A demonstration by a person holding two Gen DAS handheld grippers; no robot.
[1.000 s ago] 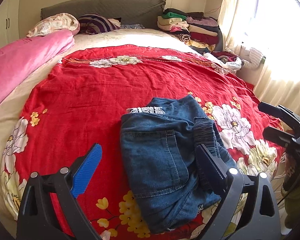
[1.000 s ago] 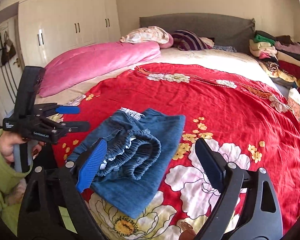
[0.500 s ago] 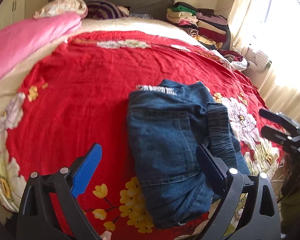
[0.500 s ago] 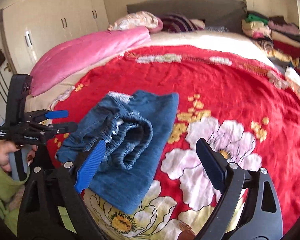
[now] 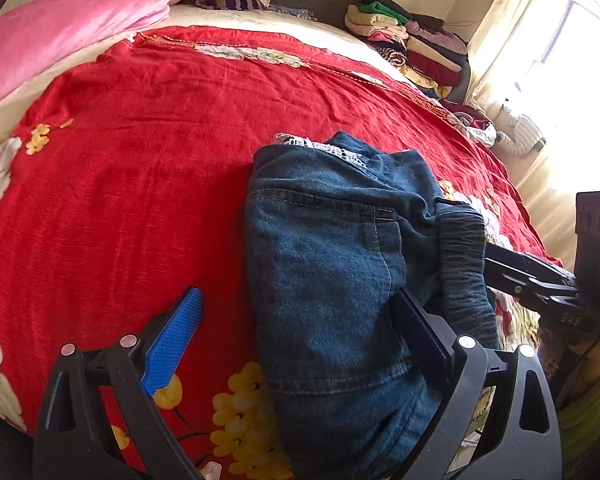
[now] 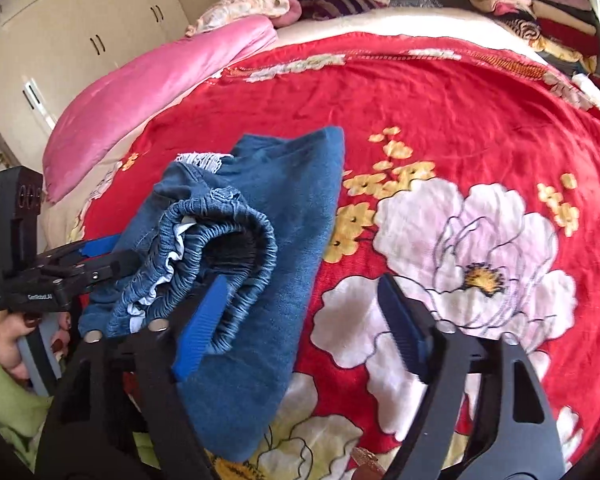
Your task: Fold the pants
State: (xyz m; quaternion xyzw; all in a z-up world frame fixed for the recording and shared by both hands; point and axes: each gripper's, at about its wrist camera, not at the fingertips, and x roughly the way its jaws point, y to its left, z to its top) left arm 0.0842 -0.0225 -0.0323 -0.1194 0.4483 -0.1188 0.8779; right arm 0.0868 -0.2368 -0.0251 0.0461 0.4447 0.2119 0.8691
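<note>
The pants (image 5: 340, 272) lie folded into a thick blue bundle on the red blanket (image 5: 140, 160), near the foot of the bed. We see a back pocket on the top layer and a frayed white hem at the far edge. From the right wrist view, the pants (image 6: 284, 208) show the gathered elastic waistband (image 6: 228, 240) curled open toward this camera.

Our left gripper (image 5: 296, 340) stands with its jaws wide apart. The blue finger is over the bare blanket at the left of the bundle, and the dark finger is over the denim beside the waistband. We cannot tell if this finger touches the cloth.

Our right gripper (image 6: 300, 320) also has its jaws spread wide. Its blue finger is in front of the waistband, and the other finger is over a big white flower on the blanket. It holds nothing.

A pink quilt (image 6: 148, 92) lies along the left side of the bed, and a pile of clothes (image 5: 412, 48) is stacked at the far right corner.
</note>
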